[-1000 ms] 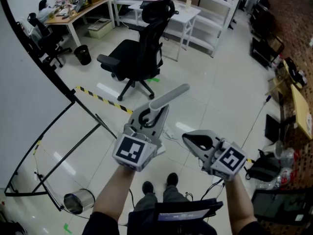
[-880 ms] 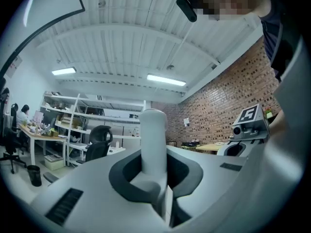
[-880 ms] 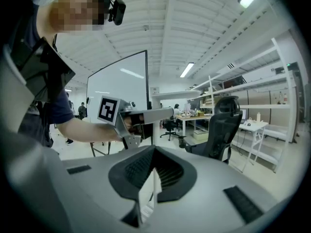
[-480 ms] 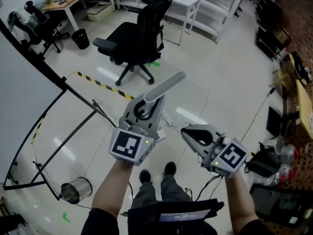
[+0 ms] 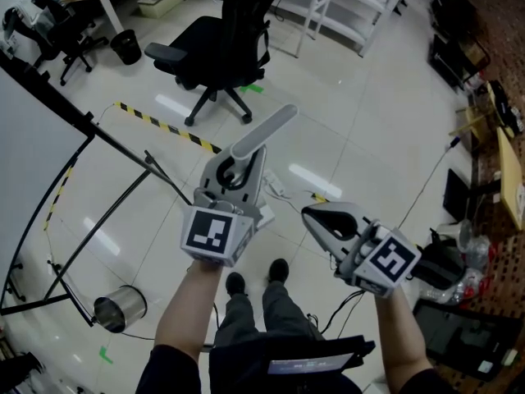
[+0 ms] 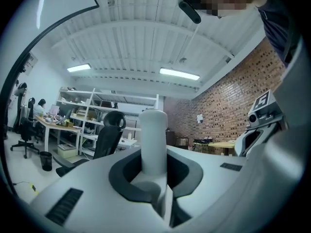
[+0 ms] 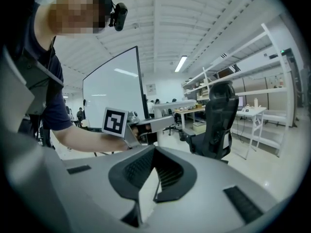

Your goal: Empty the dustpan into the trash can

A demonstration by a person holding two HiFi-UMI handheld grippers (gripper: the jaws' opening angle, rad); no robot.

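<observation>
- Here, the left gripper (image 5: pixel 235 171) is clenched on the pale dustpan handle (image 5: pixel 261 135). It holds the handle in the air in front of the person, above the tiled floor (image 5: pixel 369 121). The pan itself is not visible in any view.
- The right gripper (image 5: pixel 312 216) hangs just beside it, jaws pressed together on nothing.
- The handle's long axis runs away from the person, slanting up and to the right in the head view. Its rounded free end points roughly towards a black office chair (image 5: pixel 217 35). In the left gripper view it stands upright between the jaws.
- Risk: only one gripper holds this smooth, round handle. The dustpan may swivel or slip in the jaws when tipped, and any contents would probably spill on the floor.
- Risk: a shiny metal can (image 5: pixel 116 310), likely the trash can, sits low at the left beside a black stand (image 5: pixel 115 206), well apart from the handle. Tipping before the dustpan is over it would miss.
</observation>
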